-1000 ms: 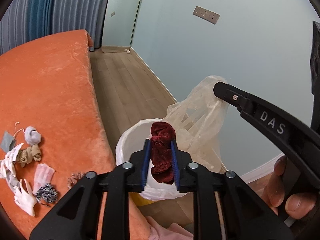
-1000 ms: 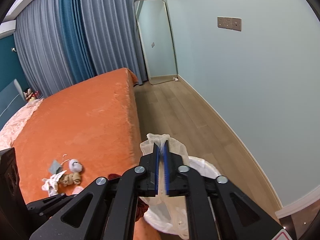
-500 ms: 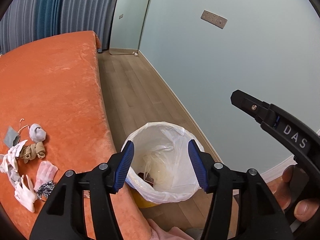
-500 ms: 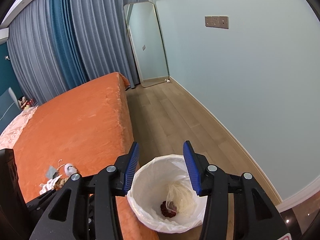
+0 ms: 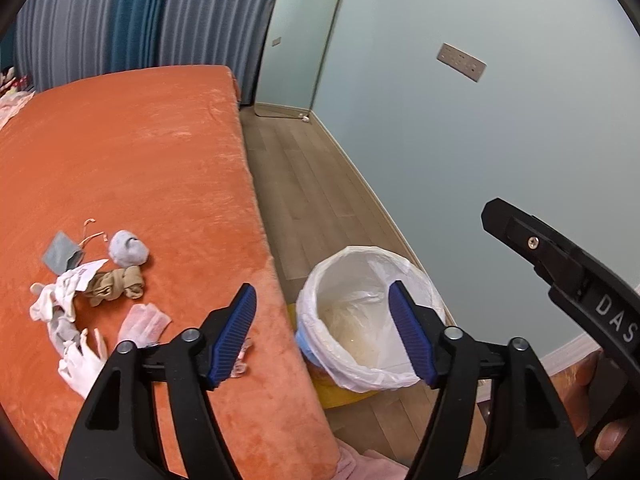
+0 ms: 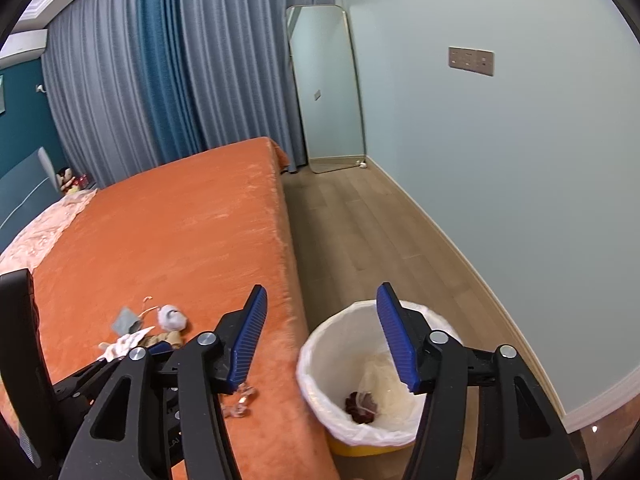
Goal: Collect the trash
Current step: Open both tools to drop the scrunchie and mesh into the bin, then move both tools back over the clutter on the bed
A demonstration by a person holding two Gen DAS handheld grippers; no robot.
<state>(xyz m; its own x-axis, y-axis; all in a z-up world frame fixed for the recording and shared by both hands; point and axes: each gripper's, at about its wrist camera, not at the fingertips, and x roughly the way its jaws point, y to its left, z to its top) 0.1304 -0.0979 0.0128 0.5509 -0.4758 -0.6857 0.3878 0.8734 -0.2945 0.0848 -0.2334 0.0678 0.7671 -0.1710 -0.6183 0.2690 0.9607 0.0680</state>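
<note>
A yellow bin with a white liner [image 5: 320, 300] [image 6: 316, 348] stands on the floor beside the bed. Inside it lie a dark red cloth [image 6: 356, 408] and a clear plastic bag [image 6: 380, 380]. My left gripper [image 5: 322, 334] is open and empty above the bed edge and bin. My right gripper [image 6: 320, 338] is open and empty above the bin. A pile of trash lies on the orange bed [image 5: 120, 152]: a grey sock ball [image 5: 128, 249], a tan sock [image 5: 116, 284], white gloves [image 5: 76, 360], a grey pouch [image 5: 60, 257], a clear wrapper [image 6: 240, 400].
The pale blue wall [image 5: 460, 160] runs close on the right, with a narrow strip of wooden floor [image 5: 304, 192] between it and the bed. A mirror [image 6: 324, 88] leans at the far end. Curtains [image 6: 160, 80] hang behind the bed.
Both grippers opened: the left let go of the dark red cloth and the right let go of the plastic bag, and both now lie in the bin. Both grippers then swung left towards the bed.
</note>
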